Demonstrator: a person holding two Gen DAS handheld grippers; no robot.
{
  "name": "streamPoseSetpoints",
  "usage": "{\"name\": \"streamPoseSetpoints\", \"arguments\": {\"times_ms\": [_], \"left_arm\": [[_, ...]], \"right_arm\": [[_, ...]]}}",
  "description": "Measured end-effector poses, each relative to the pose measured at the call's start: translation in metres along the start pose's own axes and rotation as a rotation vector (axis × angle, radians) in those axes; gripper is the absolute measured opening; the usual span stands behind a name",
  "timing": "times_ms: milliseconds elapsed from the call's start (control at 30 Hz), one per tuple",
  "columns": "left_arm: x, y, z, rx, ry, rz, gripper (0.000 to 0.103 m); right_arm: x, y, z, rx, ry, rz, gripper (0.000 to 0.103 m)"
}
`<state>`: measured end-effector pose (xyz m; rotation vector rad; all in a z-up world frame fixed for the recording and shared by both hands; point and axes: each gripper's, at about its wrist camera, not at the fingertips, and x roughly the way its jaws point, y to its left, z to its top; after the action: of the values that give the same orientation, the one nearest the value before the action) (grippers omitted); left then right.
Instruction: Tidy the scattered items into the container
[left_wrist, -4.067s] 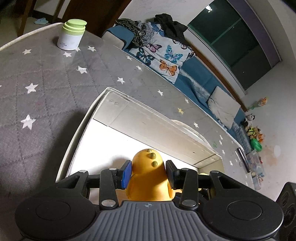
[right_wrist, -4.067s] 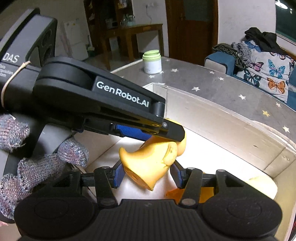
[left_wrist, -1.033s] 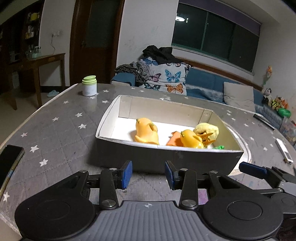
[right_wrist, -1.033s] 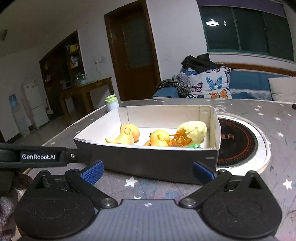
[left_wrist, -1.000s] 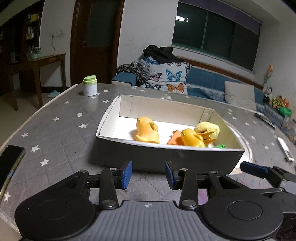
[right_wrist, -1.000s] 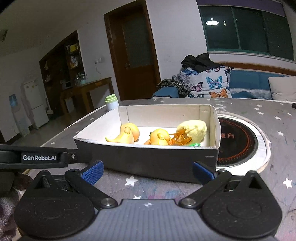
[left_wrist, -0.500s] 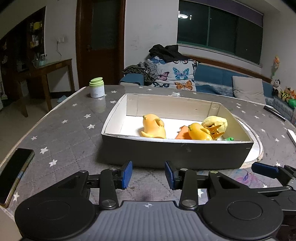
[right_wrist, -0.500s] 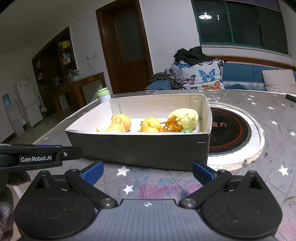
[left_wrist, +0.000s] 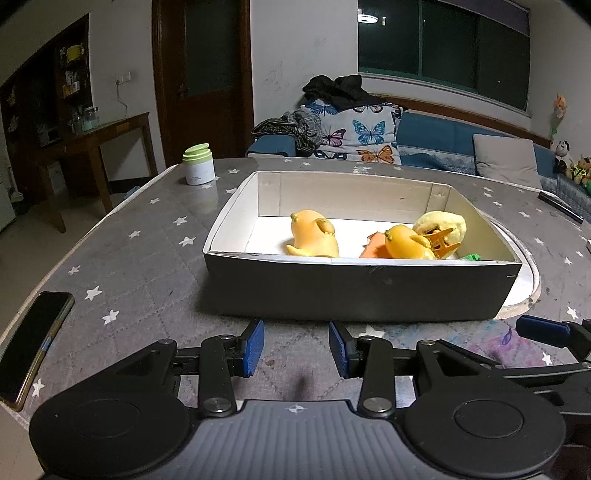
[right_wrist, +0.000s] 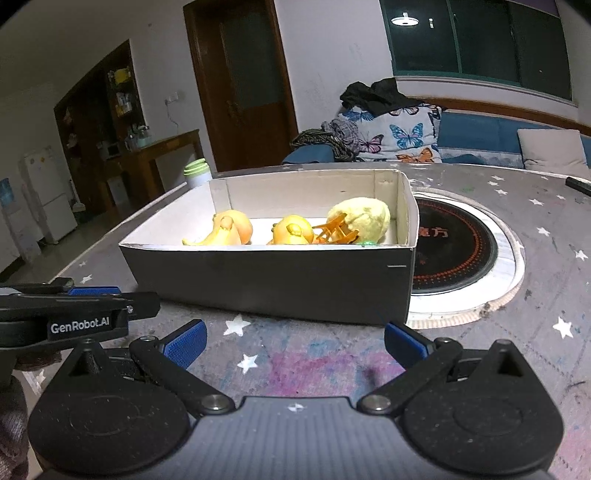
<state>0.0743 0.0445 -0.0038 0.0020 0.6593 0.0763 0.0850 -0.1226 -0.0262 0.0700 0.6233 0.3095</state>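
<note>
— So, where are the toys seen?

— Inside the box, at 12 o'clock from both grippers: an orange duck on the left, a second duck beside a yellow plush ball at 1 o'clock.

— And how are the grippers held?

— The left gripper is narrowly parted and nothing is held. The right gripper is spread wide, also with nothing. A jar is seen at 11 o'clock, a phone at 9 o'clock.
</note>
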Motion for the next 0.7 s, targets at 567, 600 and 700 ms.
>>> {"name": "streamPoseSetpoints", "arguments": {"times_ms": [567,600,700], "left_arm": [[0.0062,0.0000,-0.0008,-0.004,0.016,0.009,0.041],[0.0066,0.0002,-0.0006,-0.006,0.016,0.010,0.041],[0.0075,0.0001,-0.0003,-0.007,0.017,0.009,0.041]], "right_arm": [[0.0061,0.0011,-0.0007,-0.031,0.035,-0.025,0.103],[0.0063,0.0013,-0.0005,-0.033,0.037,-0.028,0.103],[0.0064,0.0010,0.0002,-0.038,0.043,-0.033,0.103]]}}
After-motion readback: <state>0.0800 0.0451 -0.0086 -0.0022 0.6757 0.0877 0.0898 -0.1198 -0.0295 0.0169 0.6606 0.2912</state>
